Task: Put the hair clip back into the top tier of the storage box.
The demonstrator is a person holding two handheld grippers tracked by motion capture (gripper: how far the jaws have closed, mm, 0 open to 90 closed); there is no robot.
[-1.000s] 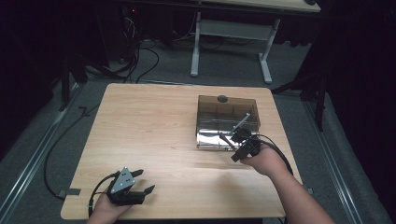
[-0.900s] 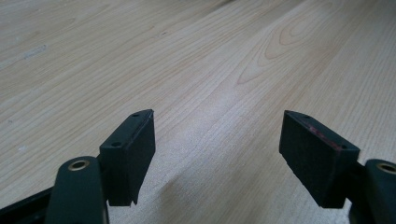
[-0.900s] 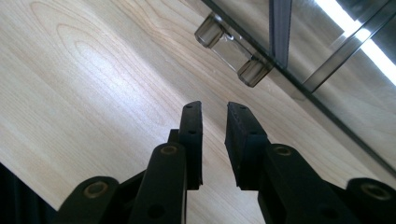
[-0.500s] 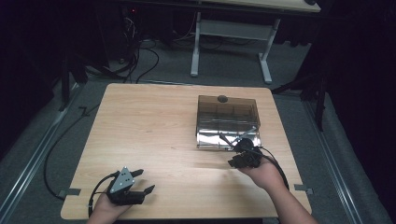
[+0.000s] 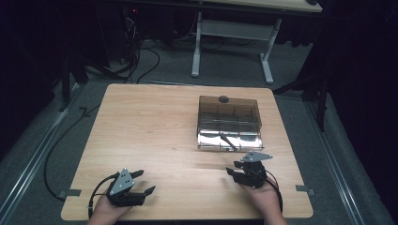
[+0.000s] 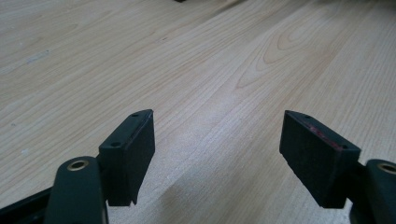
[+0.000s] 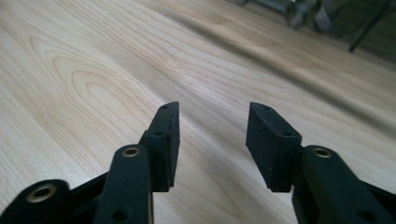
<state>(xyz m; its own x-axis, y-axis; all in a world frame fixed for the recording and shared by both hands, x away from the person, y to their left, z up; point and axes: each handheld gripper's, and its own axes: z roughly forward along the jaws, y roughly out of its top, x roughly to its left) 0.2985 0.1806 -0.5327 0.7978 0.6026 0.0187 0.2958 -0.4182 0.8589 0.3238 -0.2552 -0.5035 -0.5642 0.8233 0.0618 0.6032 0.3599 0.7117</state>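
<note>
Fingers of both grippers gape empty, hands resting near table (image 5: 155, 131) edge.

High view overhead, gripper views low, sharing table (image 5: 155, 136)

Table (image 5: 155, 126): box (image 5: 229, 121) on right half, toward far edge. Right gripper (image 5: 233, 168) just in front of box, near front edge. Left gripper (image 5: 143, 182) at front-left corner area, well apart from box. Second table (image 5: 263, 4) behind, on floor.
</note>
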